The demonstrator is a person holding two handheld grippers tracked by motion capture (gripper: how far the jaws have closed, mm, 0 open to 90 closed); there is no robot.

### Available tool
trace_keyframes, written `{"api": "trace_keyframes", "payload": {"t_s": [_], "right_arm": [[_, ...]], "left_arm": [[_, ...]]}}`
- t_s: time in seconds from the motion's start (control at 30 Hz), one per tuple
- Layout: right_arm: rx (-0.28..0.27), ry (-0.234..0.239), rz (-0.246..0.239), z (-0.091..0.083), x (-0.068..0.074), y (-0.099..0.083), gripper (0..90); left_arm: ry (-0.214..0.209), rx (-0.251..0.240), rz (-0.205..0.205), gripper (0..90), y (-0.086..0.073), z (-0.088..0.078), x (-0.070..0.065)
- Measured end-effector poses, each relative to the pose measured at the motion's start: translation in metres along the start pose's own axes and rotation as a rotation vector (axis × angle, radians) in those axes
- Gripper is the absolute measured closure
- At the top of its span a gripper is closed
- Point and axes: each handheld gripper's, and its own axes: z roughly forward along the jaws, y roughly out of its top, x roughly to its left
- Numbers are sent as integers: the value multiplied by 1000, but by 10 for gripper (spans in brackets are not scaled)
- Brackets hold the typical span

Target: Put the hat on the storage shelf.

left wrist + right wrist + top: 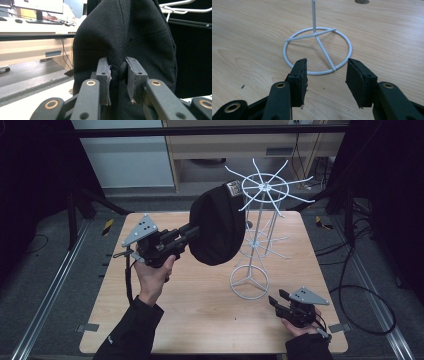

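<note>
Left claw [192, 232] raised level, gripping black cap [217, 227].

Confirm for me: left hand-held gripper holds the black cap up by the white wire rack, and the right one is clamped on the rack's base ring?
Not clamped: the right hand-held gripper is open, short of the base ring, per the right gripper view. Left hand-held gripper does hold the black cap by the white wire rack.

Black fabric cap [217, 227], dome bulging toward the table's near edge, pinched at its crown button between the jaws of the left gripper [192, 231] and held up in the air. Hanging at ten o'clock of the white wire rack [260, 187], with its tagged edge just reaching the rack's top spokes.
</note>
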Motion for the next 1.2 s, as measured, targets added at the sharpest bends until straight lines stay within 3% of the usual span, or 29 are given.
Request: {"api": "trace_keyframes", "payload": {"t_s": [0.27, 0.4, 0.53, 0.73, 0.83, 0.93, 0.97, 1.0, 1.2], "right_arm": [[2, -2, 0, 0, 0, 0, 510], [2, -3, 4, 0, -1, 0, 507], [0, -5, 4, 0, -1, -1, 501], [0, -12, 13, -1, -2, -1, 490], [-1, -19, 15, -1, -2, -1, 473], [-5, -25, 23, -1, -3, -2, 454], [-5, -29, 22, -1, -3, -3, 450], [-5, -29, 22, -1, -3, -3, 450], [-3, -66, 35, -1, -8, -5, 374]], "left_arm": [[-2, 24, 29, 632, -5, 5, -3], [4, 27, 38, 544, -7, 1, -3], [3, 19, 39, 469, -10, -12, -1], [51, 39, 54, 394, -24, -43, 6], [103, 61, 66, 366, -40, -61, 13], [140, 93, 50, 349, -61, -74, 22], [180, 137, 48, 344, -80, -83, 30], [180, 137, 48, 331, -80, -83, 30], [259, 271, 17, 302, -128, -104, 49]]}}
